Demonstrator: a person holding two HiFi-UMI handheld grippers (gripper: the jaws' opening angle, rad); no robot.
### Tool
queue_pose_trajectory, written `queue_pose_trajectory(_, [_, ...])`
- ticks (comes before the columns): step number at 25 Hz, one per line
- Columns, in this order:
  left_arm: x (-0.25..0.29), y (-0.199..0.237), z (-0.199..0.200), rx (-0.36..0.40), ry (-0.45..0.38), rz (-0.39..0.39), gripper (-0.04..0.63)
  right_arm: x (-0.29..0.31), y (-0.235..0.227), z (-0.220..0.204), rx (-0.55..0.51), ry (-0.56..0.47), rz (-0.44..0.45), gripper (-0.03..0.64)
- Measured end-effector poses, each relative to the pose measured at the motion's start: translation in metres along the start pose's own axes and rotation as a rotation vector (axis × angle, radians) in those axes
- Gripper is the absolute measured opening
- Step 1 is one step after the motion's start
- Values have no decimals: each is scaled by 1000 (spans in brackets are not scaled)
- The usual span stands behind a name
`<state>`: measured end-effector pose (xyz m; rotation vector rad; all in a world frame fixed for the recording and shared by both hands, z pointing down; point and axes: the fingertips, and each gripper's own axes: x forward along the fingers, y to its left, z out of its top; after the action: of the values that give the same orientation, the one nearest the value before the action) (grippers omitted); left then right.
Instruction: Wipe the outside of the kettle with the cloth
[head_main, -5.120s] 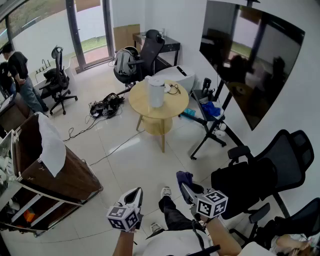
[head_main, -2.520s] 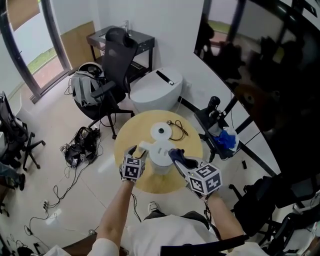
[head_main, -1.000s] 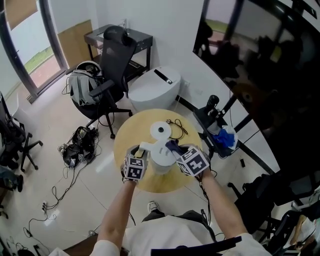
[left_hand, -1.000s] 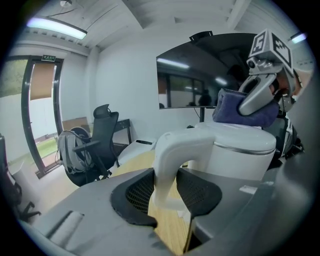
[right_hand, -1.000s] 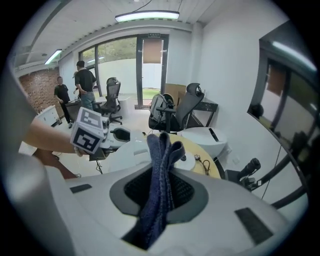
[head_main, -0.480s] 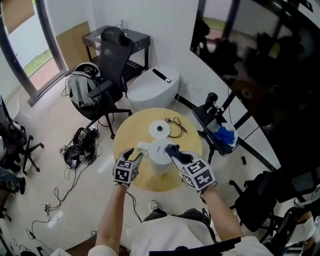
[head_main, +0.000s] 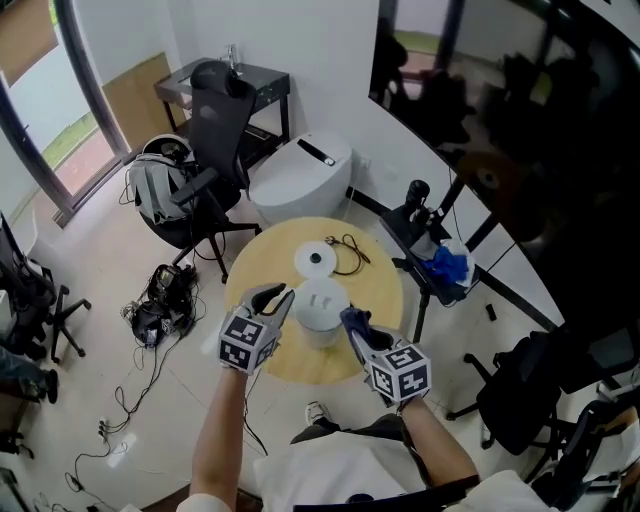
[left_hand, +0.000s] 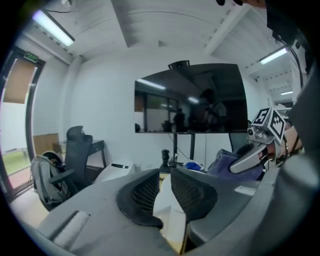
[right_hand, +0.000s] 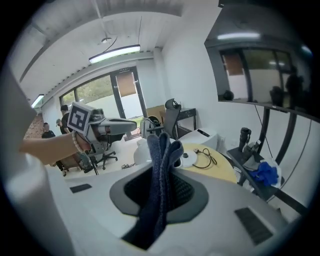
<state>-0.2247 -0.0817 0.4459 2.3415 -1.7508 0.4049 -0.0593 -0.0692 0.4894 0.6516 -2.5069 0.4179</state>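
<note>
Head view: kettle (head_main: 322, 305) upright mid table (head_main: 378, 290), white disc (head_main: 316, 259) just beyond it, cable (head_main: 348, 250) toward the far edge. L hand-held gripper (head_main: 274, 296) is at the kettle's left. R hand-held gripper (head_main: 358, 332) is at its near right w/ blue cloth (head_main: 352, 318) poking out toward the kettle wall; can't tell contact from up here. Only the R gripper view shows that grip properly: jaws clamped on the cloth, folds standing up between the pads, kettle partly hidden behind them. Only the L gripper view shows its jaws: narrow gap, just been closing, nothing pinched. White of the kettle and a strip of table show thru the gap. That view also has the R hand-held gripper w/ cloth off to the right. Vs half a sec ago: L hand-held gripper was lower and nearer; it's now up by the kettle's top left, covering the handle that showed then. R hand-held gripper has drawn back from over the kettle's right side. Kettle hasn't moved.
</note>
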Motion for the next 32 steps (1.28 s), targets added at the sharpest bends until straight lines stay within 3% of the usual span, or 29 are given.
queue_pose_trajectory(1, [10, -8, 0, 23, 30, -36, 58, 3, 1, -2, -1, 1, -4, 69])
queue_pose_trajectory(4, [35, -24, -22, 75, 179, -121, 54, 12, 3, -13, 4, 12, -10, 69])
queue_pose_trajectory(6, [41, -30, -37, 95, 261, -149, 5, 18, 3, -20, 19, 17, -11, 69])
queue_pose_trajectory(8, [42, -34, -44, 95, 300, -161, 5, 23, 2, -26, 42, 16, -13, 69])
queue_pose_trajectory(12, [42, -35, -47, 66, 313, -154, 5, 31, -5, -31, 72, 0, -28, 69])
queue_pose_trajectory(16, [36, -28, -45, 89, 312, -144, 5, 33, -15, -30, 95, -17, -57, 69])
queue_pose_trajectory(17, [31, -18, -39, 78, 271, -127, 16, 33, -17, -29, 98, -15, -60, 69])
queue_pose_trajectory(18, [25, -7, -33, 53, 222, -125, 92, 32, -18, -29, 97, -11, -62, 69])
queue_pose_trajectory(20, [10, 11, -38, 14, 187, -176, 279, 30, -19, -30, 91, -3, -65, 69])
queue_pose_trajectory(24, [1, 28, -90, 30, 287, -308, 290, 25, -18, -35, 85, 9, -70, 69])
queue_pose_trajectory(28, [14, 10, -98, 29, 261, -454, 293, 20, -17, -35, 73, 21, -74, 69])
queue_pose_trajectory(32, [14, 13, -98, 48, 244, -488, 282, 20, -16, -36, 63, 25, -77, 69])
